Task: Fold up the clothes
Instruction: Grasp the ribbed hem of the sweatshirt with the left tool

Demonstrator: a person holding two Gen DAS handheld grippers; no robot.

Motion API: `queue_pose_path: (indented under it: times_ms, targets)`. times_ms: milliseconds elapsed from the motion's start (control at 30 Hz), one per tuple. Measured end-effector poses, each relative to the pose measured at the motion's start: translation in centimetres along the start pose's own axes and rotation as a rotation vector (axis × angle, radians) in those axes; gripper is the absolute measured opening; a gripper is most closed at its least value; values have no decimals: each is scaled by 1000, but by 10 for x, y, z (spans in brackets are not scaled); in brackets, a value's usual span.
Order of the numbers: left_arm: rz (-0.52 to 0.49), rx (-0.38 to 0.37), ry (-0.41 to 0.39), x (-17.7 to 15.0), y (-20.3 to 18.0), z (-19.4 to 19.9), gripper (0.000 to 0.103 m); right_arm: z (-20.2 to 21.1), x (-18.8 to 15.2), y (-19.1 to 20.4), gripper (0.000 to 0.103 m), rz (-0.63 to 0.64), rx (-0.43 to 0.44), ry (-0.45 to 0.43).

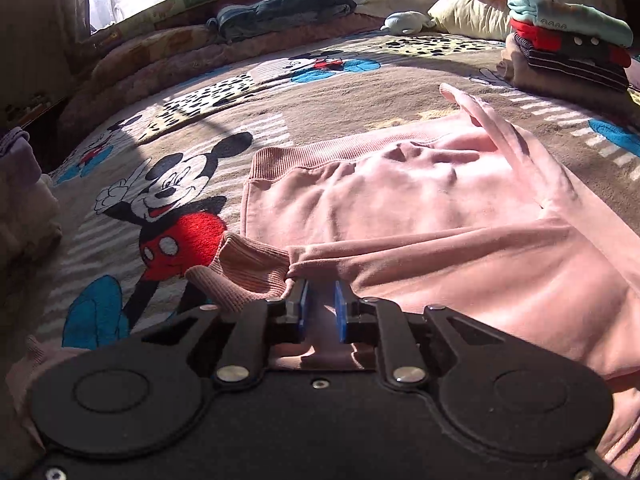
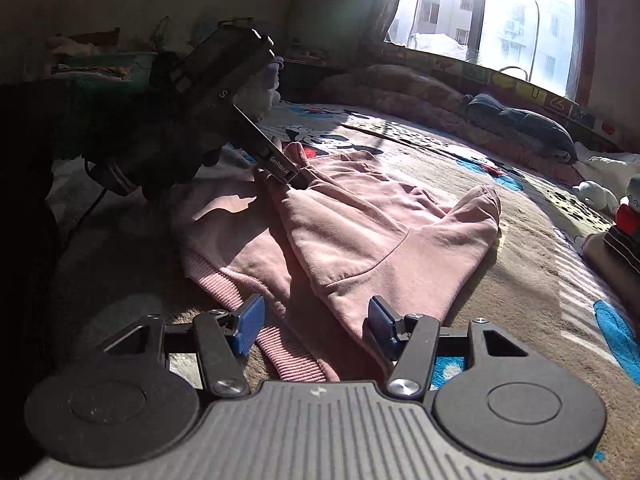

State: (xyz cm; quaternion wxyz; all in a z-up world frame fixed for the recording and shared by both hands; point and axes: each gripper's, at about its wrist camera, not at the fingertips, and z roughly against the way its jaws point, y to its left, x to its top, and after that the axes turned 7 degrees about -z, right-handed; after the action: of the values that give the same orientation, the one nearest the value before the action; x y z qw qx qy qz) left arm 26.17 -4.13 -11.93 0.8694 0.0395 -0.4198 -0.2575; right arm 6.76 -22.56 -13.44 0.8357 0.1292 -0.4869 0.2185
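Observation:
A pink sweatshirt [image 1: 400, 200] lies spread on the cartoon-mouse blanket [image 1: 168, 216], its ribbed hem toward the far left. My left gripper [image 1: 322, 308] is shut on a sleeve just behind its ribbed cuff [image 1: 244, 276], with pink fabric bunched between the blue pads [image 1: 303, 312]. In the right wrist view the same sweatshirt [image 2: 380, 232] has a folded layer on top. The left gripper [image 2: 296, 180], held by a dark-gloved hand, pinches the sweatshirt's far edge. My right gripper [image 2: 316, 326] stands open low over the near edge, its pads [image 2: 250, 324] either side of a ribbed band.
A stack of folded clothes [image 1: 568, 48] sits at the far right of the bed, also seen in the right wrist view as the stack [image 2: 624, 236]. A dark bundled blanket [image 1: 280, 8], a pale plush toy [image 1: 408, 22] and pillows line the far side under the window [image 2: 480, 8].

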Motion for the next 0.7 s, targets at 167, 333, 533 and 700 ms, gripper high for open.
queue_pose_path:
  times_ms: [167, 333, 533, 700]
  targets:
    - [92, -79, -64, 47, -15, 9, 32, -3, 2, -11, 60, -55, 11, -29]
    - [239, -268, -82, 108, -33, -19, 32, -12, 1, -18, 63, -93, 41, 0]
    - [311, -338, 38, 159, -52, -87, 32, -17, -1, -21, 71, -118, 87, 42]
    - [358, -368, 102, 159, -55, -124, 23, -20, -3, -24, 76, -143, 129, 70]
